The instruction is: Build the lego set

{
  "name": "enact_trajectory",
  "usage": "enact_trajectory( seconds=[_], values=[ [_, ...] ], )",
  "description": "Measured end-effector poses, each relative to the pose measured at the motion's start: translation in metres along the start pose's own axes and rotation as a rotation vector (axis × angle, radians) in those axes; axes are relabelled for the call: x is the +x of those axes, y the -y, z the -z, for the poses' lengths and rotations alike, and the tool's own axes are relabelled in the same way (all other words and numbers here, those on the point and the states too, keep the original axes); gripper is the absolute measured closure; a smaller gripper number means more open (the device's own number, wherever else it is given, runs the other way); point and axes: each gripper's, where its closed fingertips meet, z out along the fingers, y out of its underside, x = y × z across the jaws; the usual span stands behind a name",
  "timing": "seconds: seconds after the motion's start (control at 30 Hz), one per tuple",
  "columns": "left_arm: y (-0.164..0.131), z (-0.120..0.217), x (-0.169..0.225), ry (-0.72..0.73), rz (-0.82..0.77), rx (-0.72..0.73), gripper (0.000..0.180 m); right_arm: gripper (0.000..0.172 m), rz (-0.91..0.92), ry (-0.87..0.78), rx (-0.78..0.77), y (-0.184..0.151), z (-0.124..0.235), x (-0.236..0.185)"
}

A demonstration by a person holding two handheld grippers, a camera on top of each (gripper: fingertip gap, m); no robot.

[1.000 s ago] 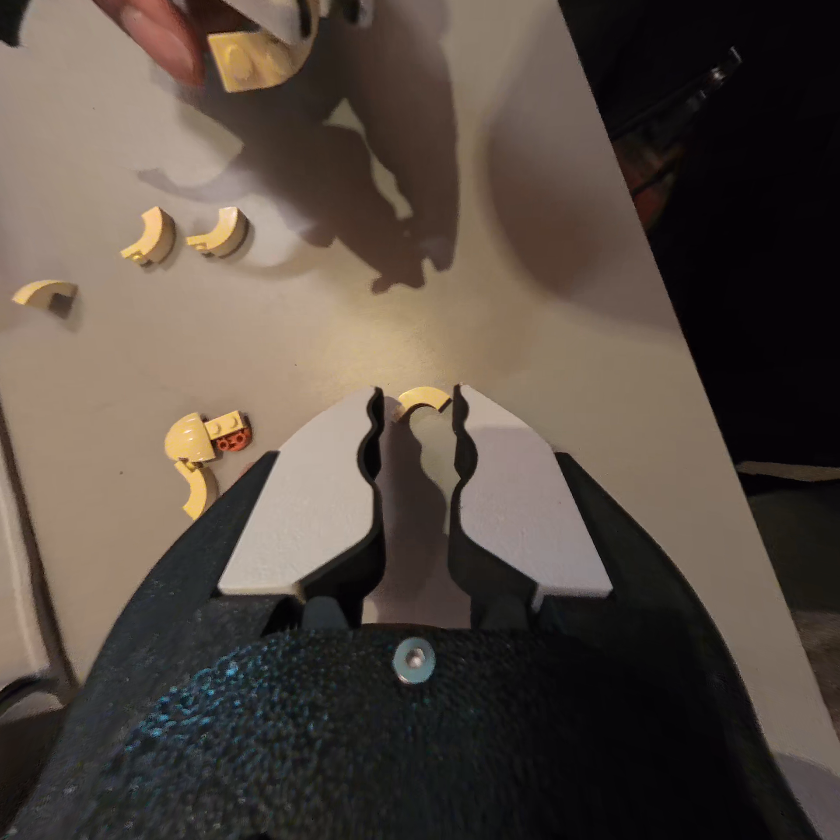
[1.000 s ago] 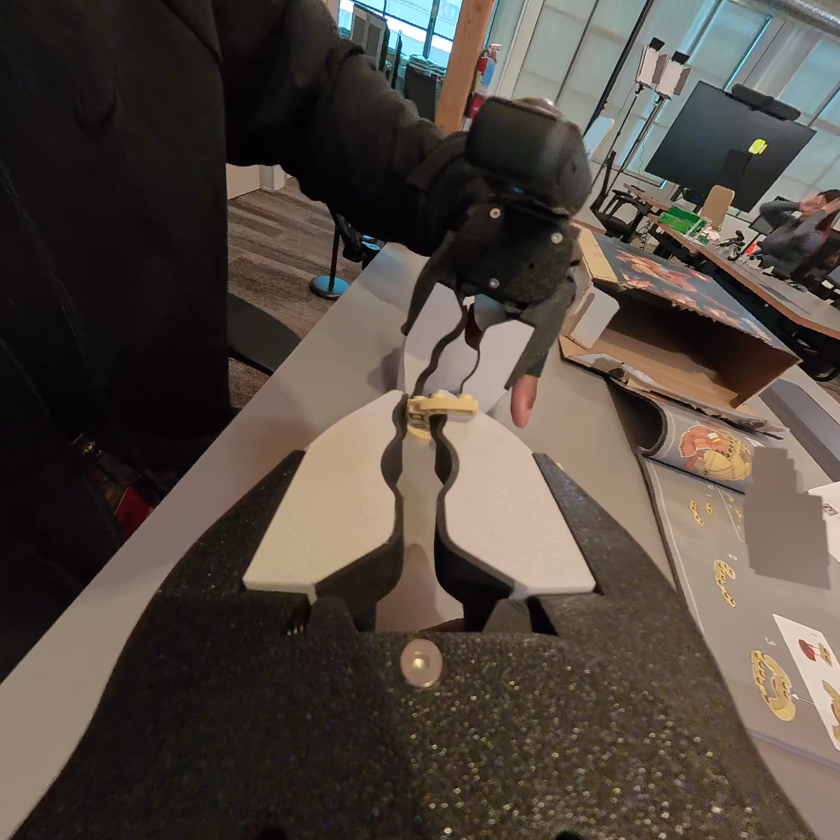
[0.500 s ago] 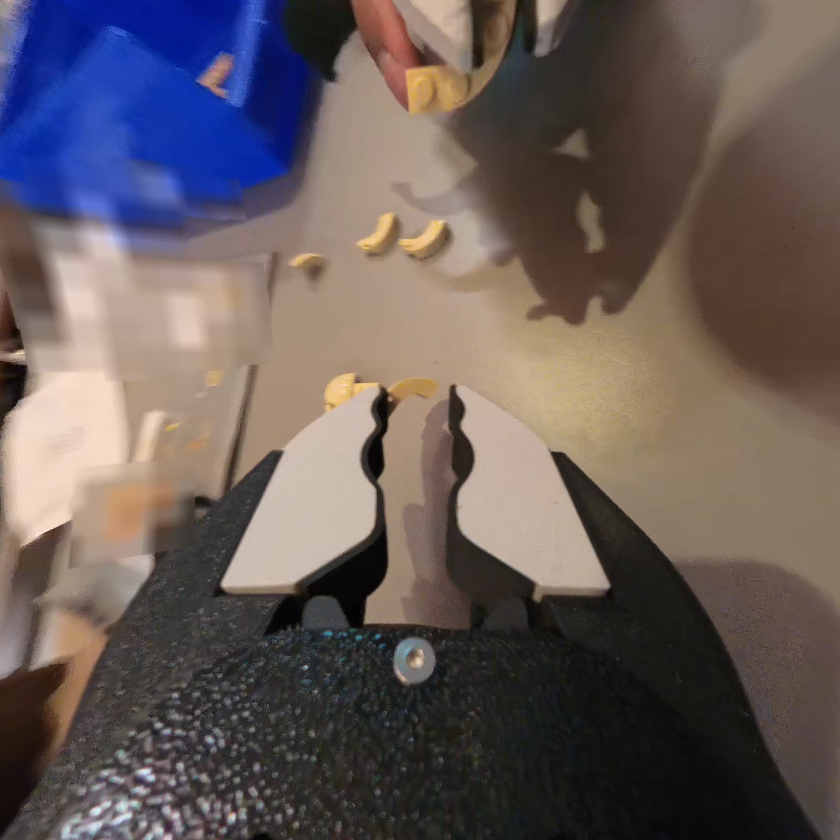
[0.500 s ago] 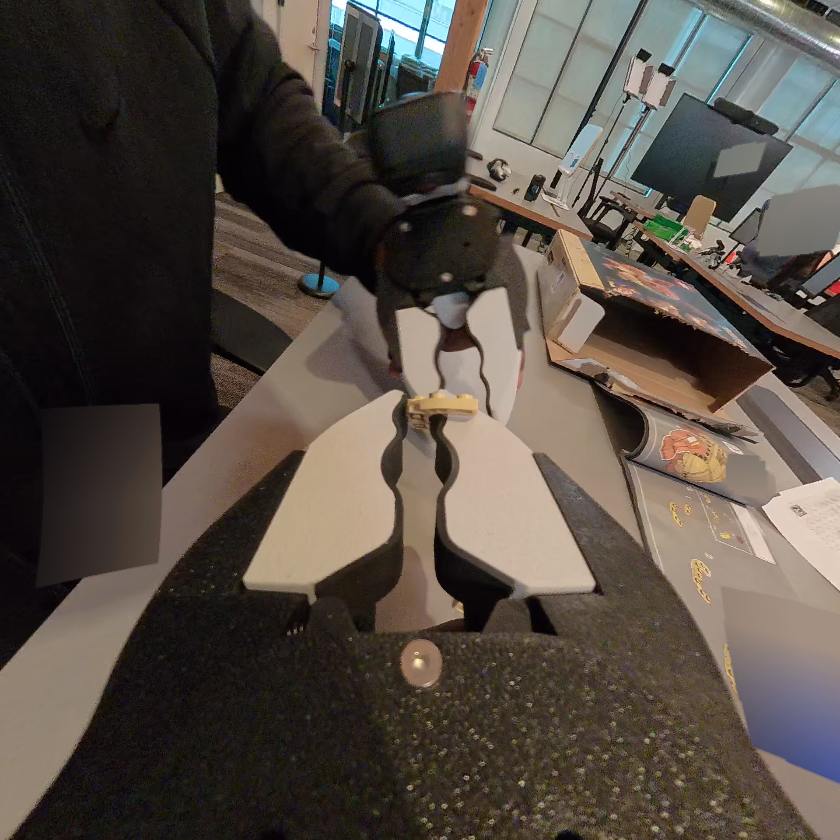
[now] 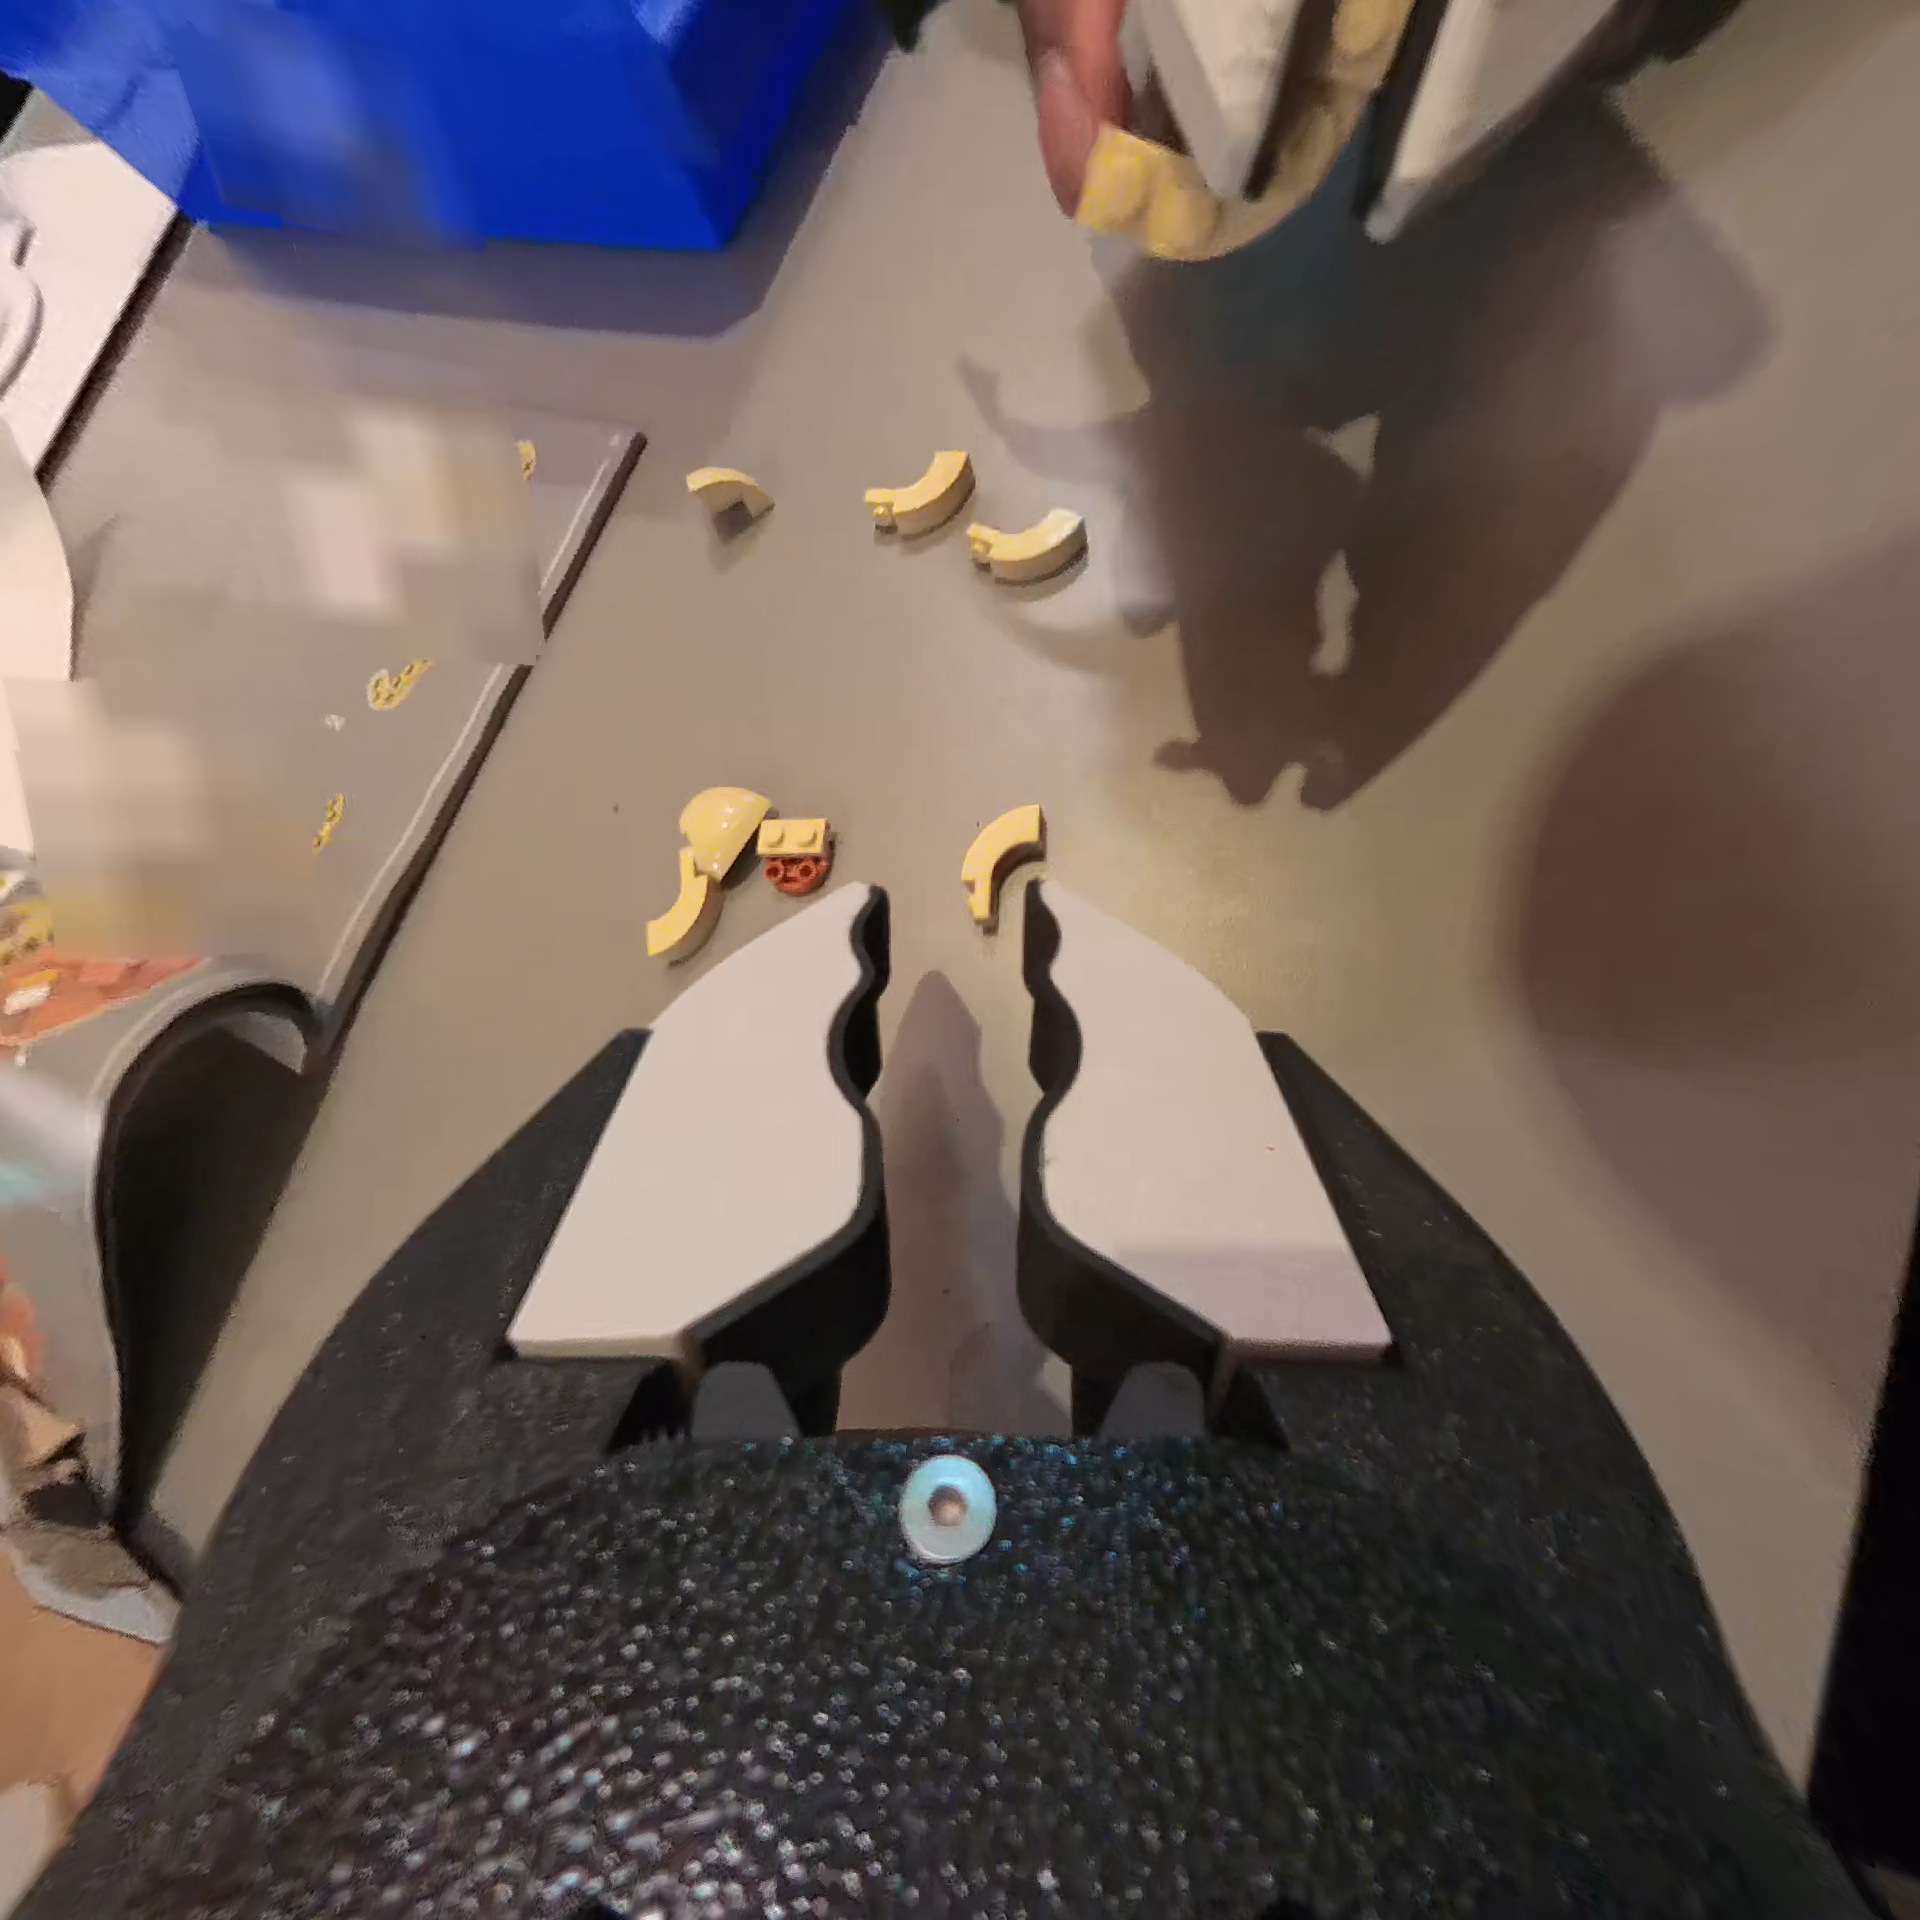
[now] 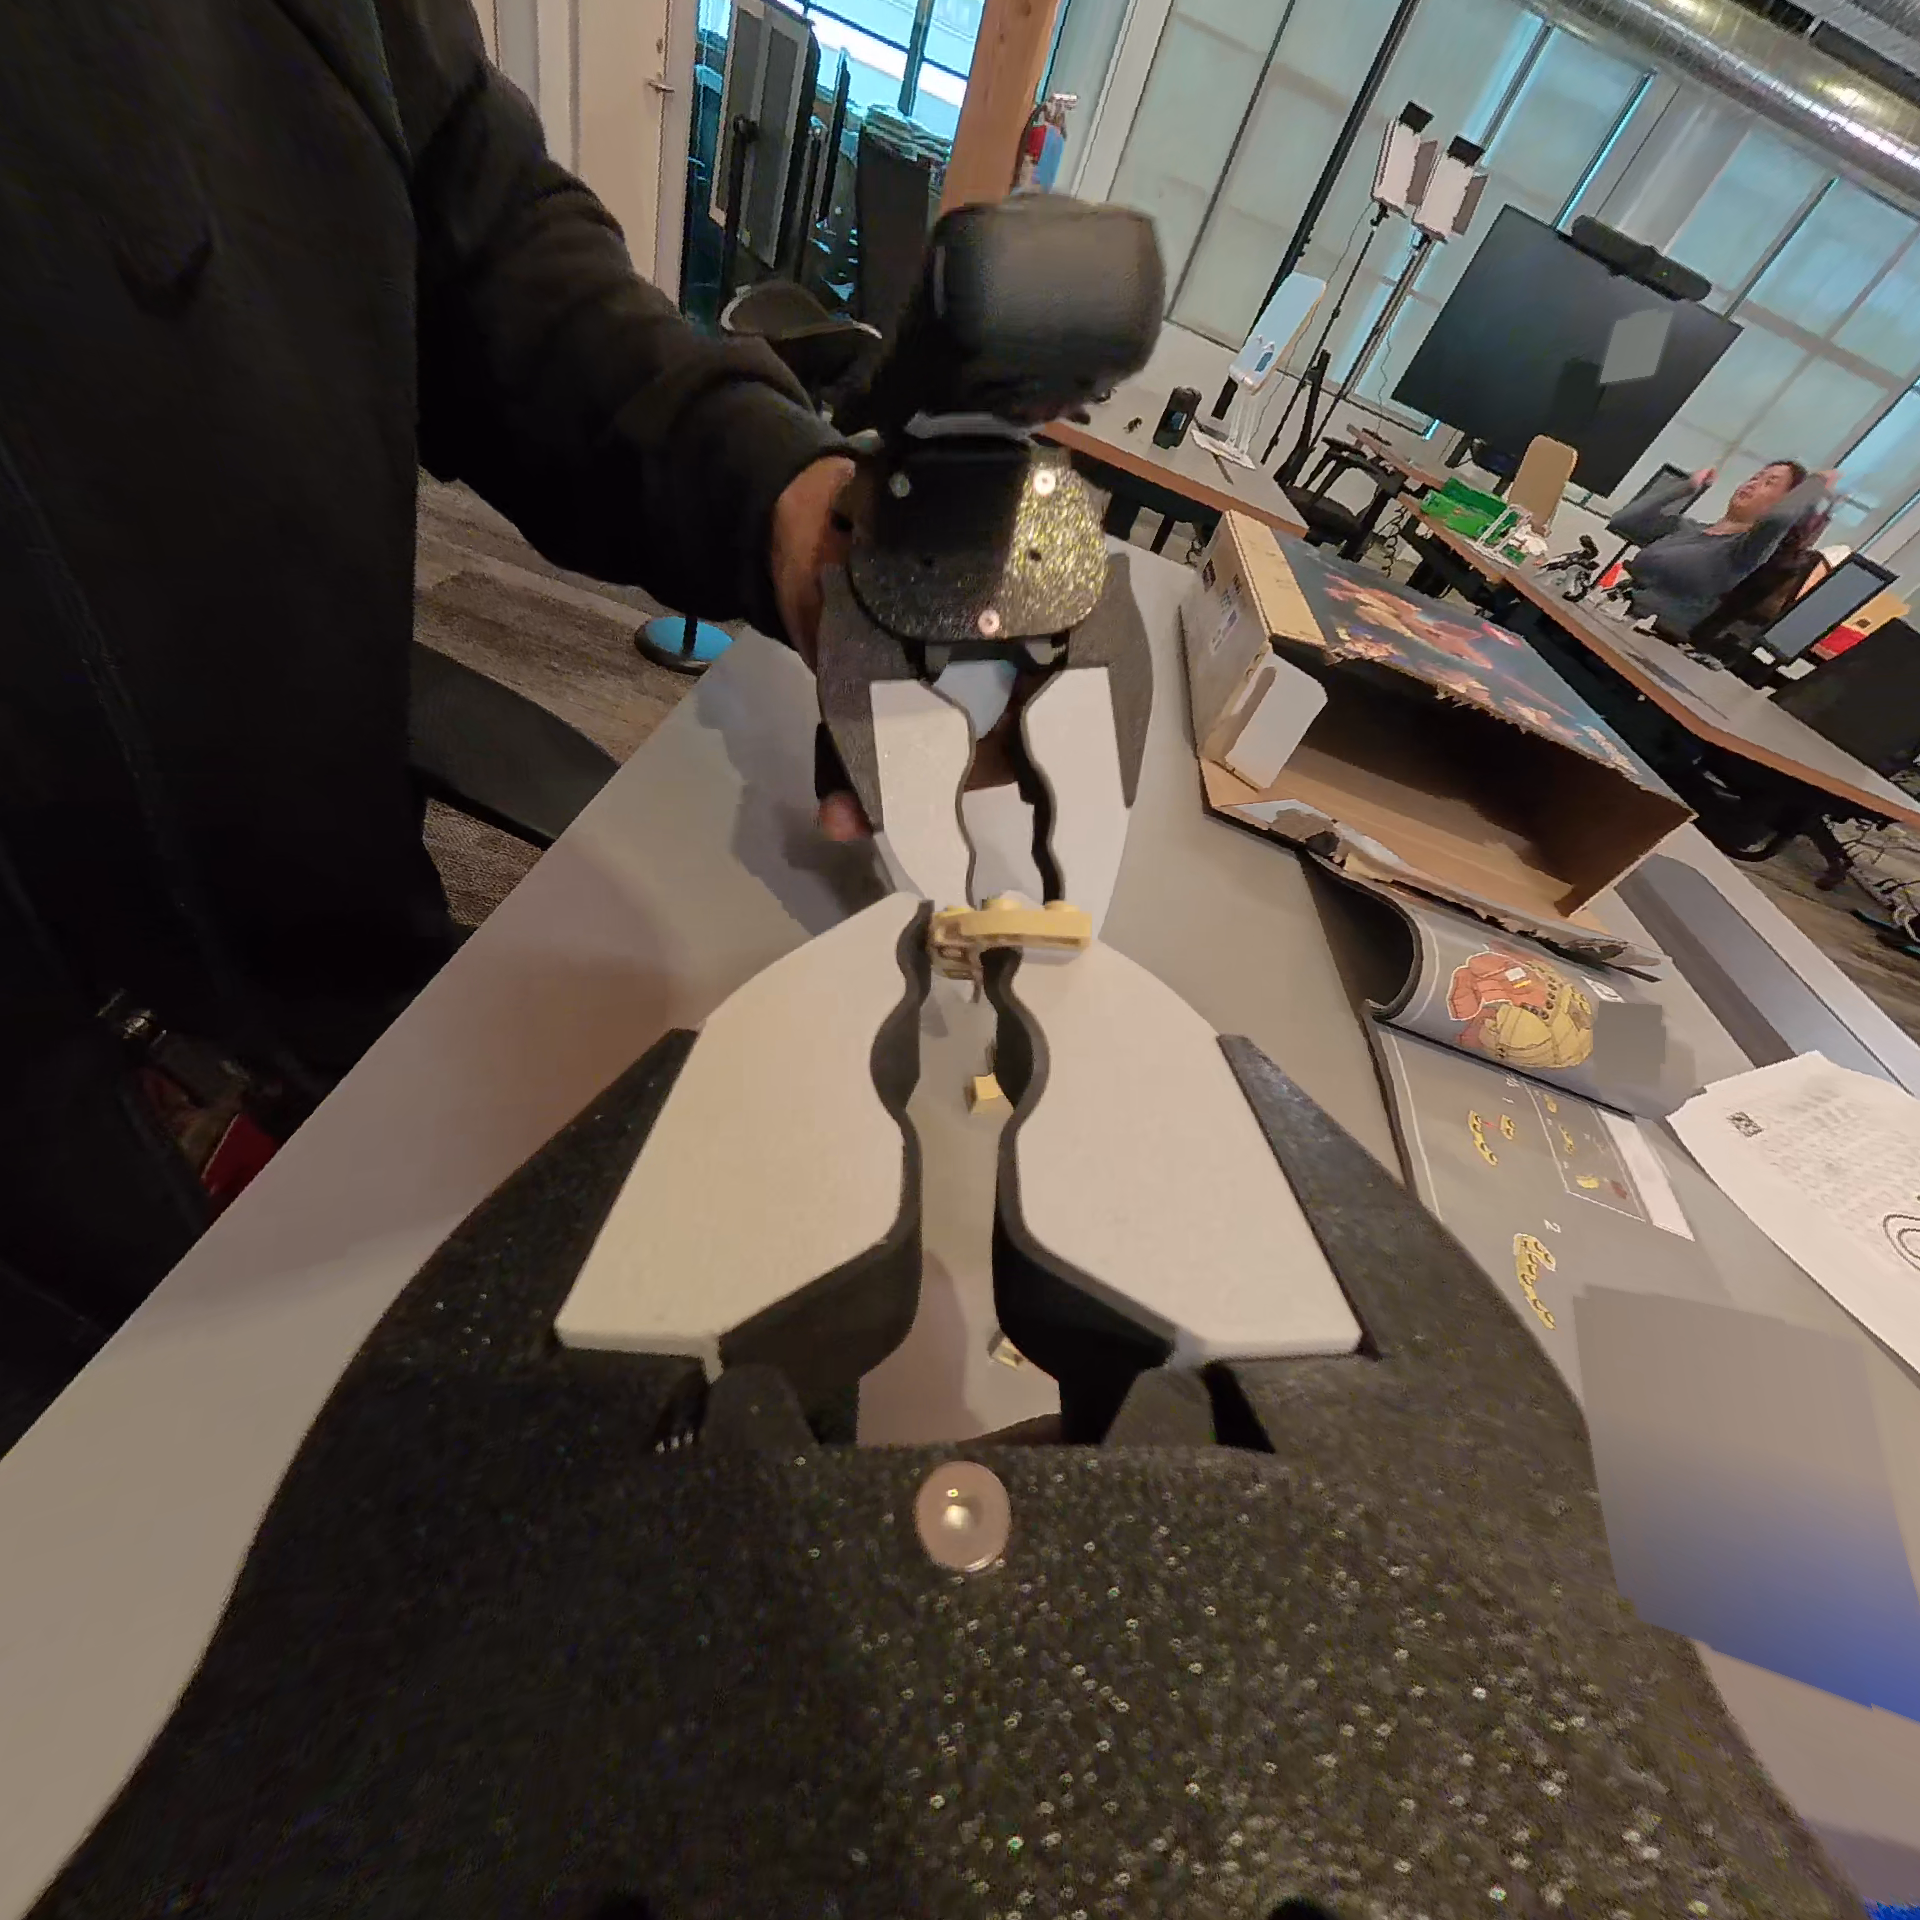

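We start nearest, with our left tongs (image 5: 954, 896) hanging released just above the grey desk (image 5: 1299, 1039), their tips apart and nothing between the pads. Just beyond the tips, close to the right finger (image 5: 1132, 1091) and apart from it, lies a tan curved brick (image 5: 1001, 858). To its left sits a small cluster: a tan dome piece (image 5: 719, 826), a tan two-stud brick (image 5: 796, 837) on a reddish round piece (image 5: 794, 876), and another curved piece (image 5: 686, 914) touching the dome.

If the curved brick is what we go for, we judge it best to centre it between the pads before closing, since it now sits off toward the right finger and a closing tip could knock it sideways. Its arched shape will likely swivel under a pinch, so we would take it across its flat sides, low and square to the desk.

Farther on lie three more tan curved pieces (image 5: 923, 497), with an open booklet (image 5: 312, 665) to the left and a blue bin (image 5: 447, 125) beyond it.

Farthest, our right tongs (image 6: 961, 940) are clenched on a tan studded plate assembly (image 6: 1013, 927), raised above the desk. We should keep that grip level so the studs stay presented.
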Motion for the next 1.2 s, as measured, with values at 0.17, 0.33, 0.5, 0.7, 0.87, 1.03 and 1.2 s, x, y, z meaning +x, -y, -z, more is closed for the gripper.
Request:
enact_trajectory(
  seconds=[0.17, 0.33, 0.5, 0.7, 0.87, 1.03, 1.2],
  values=[
    [-0.015, -0.018, 0.005, -0.107, 0.0, -0.113, 0.155, 0.164, -0.007, 0.017, -0.008, -0.003, 0.0, -0.003],
    [-0.014, -0.021, 0.007, -0.195, 0.038, -0.116, 0.176, 0.164, -0.001, 0.017, -0.01, -0.003, 0.002, -0.004],
    [0.008, -0.012, -0.018, 0.229, -0.505, -0.057, 0.176, 0.164, 0.003, -0.003, -0.006, -0.002, 0.007, 0.001],
    [-0.006, -0.014, -0.002, 0.222, -0.628, -0.11, 0.155, 0.164, 0.005, -0.011, -0.006, -0.002, 0.01, 0.002],
    [-0.001, -0.009, 0.004, 0.06, -0.318, -0.075, 0.154, 0.164, 0.012, -0.021, -0.003, 0.0, 0.011, 0.004],
    [0.001, -0.013, 0.001, -0.076, -0.287, -0.09, 0.153, 0.164, 0.014, -0.017, -0.007, 0.0, 0.01, 0.003],
    [-0.002, -0.02, -0.006, -0.206, -0.602, -0.054, 0.152, 0.164, 0.014, -0.012, -0.01, -0.001, 0.01, 0.002]
  ],
)
